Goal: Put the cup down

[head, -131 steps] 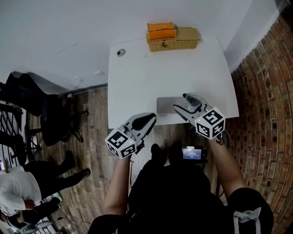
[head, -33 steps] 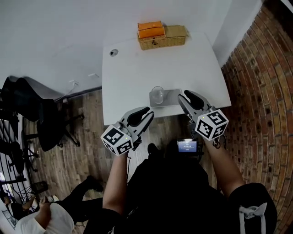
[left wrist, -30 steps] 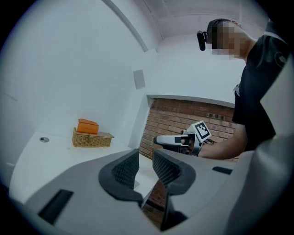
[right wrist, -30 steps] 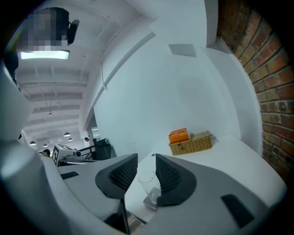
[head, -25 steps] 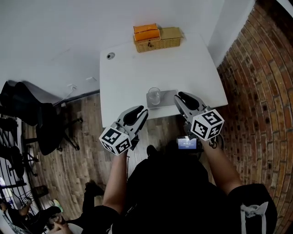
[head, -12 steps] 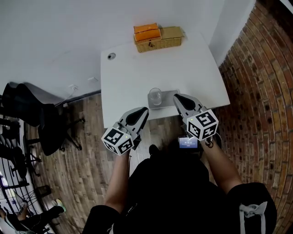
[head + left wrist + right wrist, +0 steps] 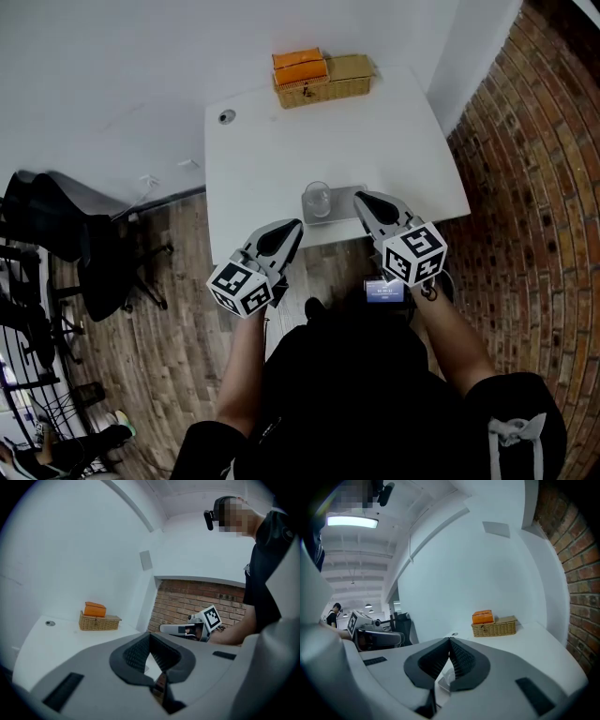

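The right gripper (image 7: 450,640) has its two dark ribbed pads pressed together at the tips, with nothing pinched between them, and it points over the front part of the white table (image 7: 281,159); its marker cube (image 7: 414,254) sits at the back, close to the person's forearm. The left gripper (image 7: 150,635) is likewise pressed together and empty, held near the table's front edge, a little lower in the head view and to the left of the other. Between the two sets of tips, closer to the right one but clear of both, the cup (image 7: 318,200) stands upright, a clear glass on the left end of a flat grey tray (image 7: 343,203) that lies at the front edge of the table. Neither gripper touches the glass or the tray. Farther out, at the back edge of the table, a wicker basket (image 7: 339,91) stands with an orange box (image 7: 302,66) on top of its left half, and a small round grommet (image 7: 226,116) sits in the tabletop near the back left corner. A brick wall (image 7: 525,187) runs along the right side, a black office chair (image 7: 66,225) stands on the wooden floor (image 7: 178,272) to the left, and a small lit screen (image 7: 384,291) shows at the person's waist
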Action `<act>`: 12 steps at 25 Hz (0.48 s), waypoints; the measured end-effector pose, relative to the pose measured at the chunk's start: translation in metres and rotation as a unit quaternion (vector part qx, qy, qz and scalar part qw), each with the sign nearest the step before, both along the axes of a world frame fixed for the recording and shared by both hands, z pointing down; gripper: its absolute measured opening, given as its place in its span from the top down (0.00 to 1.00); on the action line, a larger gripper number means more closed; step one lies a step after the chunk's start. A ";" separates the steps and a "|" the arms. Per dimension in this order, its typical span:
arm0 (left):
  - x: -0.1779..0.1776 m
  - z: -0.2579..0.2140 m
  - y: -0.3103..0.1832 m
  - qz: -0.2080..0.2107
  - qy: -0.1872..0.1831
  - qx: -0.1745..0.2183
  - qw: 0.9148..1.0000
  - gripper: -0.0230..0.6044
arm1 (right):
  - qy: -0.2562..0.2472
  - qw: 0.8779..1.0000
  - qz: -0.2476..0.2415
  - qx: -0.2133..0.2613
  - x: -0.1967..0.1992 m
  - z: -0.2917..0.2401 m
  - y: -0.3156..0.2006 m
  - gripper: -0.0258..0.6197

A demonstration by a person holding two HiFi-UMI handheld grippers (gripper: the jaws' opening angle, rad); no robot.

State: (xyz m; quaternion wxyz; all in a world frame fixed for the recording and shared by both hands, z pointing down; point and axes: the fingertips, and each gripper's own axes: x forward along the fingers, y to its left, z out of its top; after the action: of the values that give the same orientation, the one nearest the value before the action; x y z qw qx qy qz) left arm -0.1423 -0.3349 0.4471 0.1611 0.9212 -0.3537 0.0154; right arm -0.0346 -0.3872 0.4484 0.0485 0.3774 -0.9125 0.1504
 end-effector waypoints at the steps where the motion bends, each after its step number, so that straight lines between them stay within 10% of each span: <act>1: 0.000 0.000 0.000 0.000 0.001 0.000 1.000 0.95 | -0.005 1.000 -0.001 -0.004 0.000 0.000 0.000 0.94; 12: -0.002 -0.001 0.000 -0.005 0.008 -0.003 1.000 0.95 | -0.020 1.000 -0.009 -0.016 0.000 -0.001 0.003 0.94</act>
State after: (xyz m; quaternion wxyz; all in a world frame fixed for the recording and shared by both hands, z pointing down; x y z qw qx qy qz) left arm -0.1440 -0.3352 0.4460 0.1664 0.9190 -0.3573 0.0080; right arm -0.0345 -0.3842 0.4470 0.0372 0.3651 -0.9141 0.1723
